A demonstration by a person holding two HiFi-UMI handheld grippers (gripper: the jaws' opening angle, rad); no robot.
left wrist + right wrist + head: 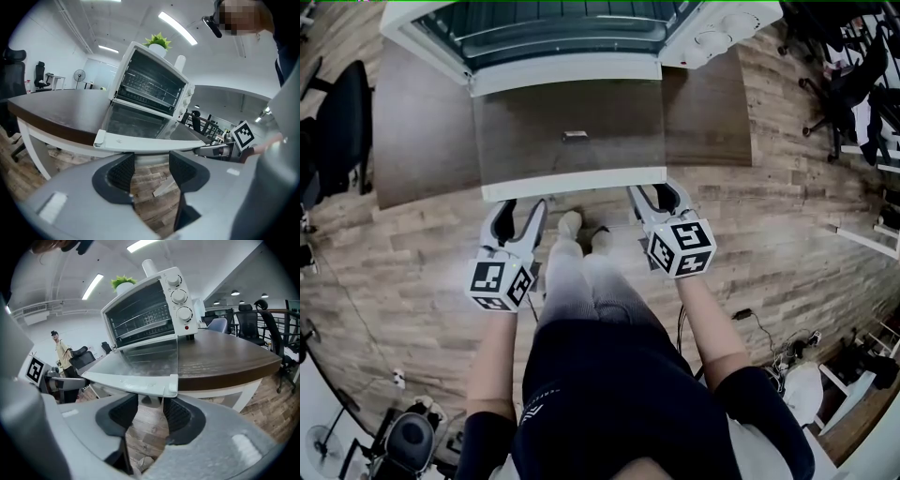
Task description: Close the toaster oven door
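Looking down on the toaster oven (553, 37) on the table (422, 141), door (572, 127) dropped flat and sticking out past the table edge toward the person. Tucked just below the door's white front edge (572, 185): left gripper (520, 211) near the left corner, right gripper (656, 197) near the right corner. Released on both sides, jaws standing apart, only floor (422, 244) between the pads (123, 171), nothing grasped. Cannot tell whether either tip touches the underside yet, so calling this the moment right before the lift. Now the dangers, as a judgement from here. Risks twisting the door on its hinges by raising one corner ahead of the other. Risks losing it off a smooth tip halfway up and letting it slam back down, with no grip on that edge. Risks shoving the whole oven back across the table by pushing forward instead of up and over. Risks trapping a pad between door and oven frame by riding the edge all the way home. Risks leaving it ajar by backing off before the final press
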